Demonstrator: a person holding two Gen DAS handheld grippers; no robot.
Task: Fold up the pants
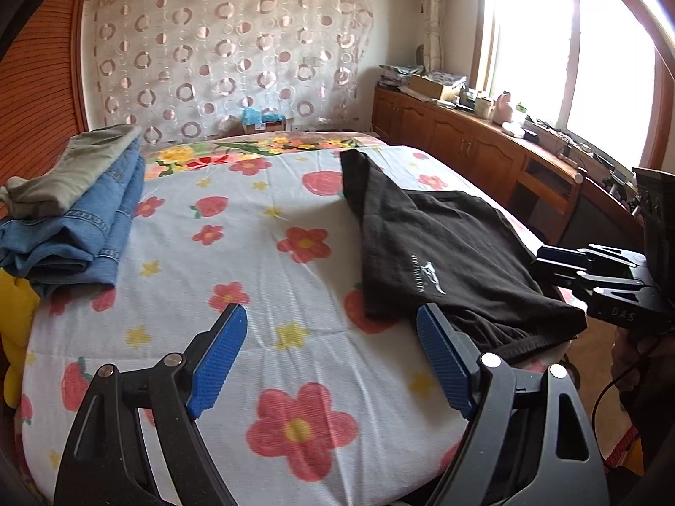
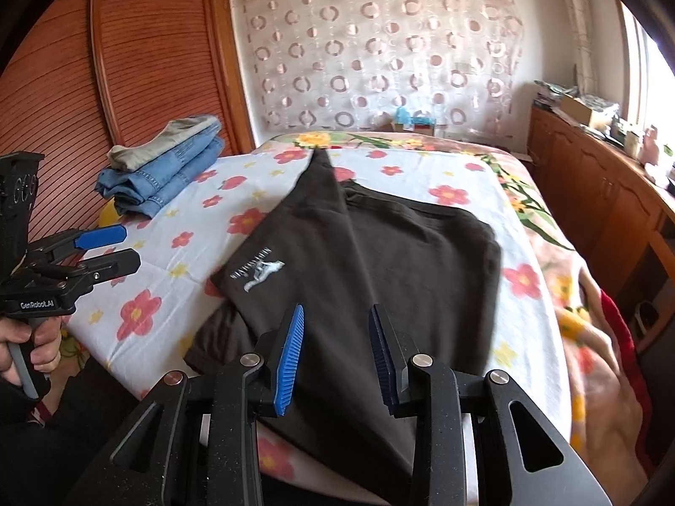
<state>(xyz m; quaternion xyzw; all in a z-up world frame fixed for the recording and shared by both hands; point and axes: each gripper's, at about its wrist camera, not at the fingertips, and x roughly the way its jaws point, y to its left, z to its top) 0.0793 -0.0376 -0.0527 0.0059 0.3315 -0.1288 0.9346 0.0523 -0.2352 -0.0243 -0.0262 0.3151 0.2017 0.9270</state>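
Note:
Black pants [image 2: 371, 253] with a white kangaroo logo [image 2: 259, 276] lie partly folded on the flowered bed sheet [image 2: 447, 164]; they also show in the left wrist view [image 1: 438, 248]. My right gripper [image 2: 335, 354] is open, its blue pads just above the near edge of the pants. My left gripper [image 1: 333, 362] is open and empty over the bare sheet, left of the pants' waistband. It also shows in the right wrist view [image 2: 107, 248], and the right gripper in the left wrist view [image 1: 565, 267].
A stack of folded jeans and a grey garment [image 2: 168, 164] sits at the bed's far left by the wooden wardrobe [image 2: 126, 63]. A wooden cabinet [image 1: 485, 143] with clutter runs under the window on the right. A yellow thing [image 1: 12, 316] lies by the jeans.

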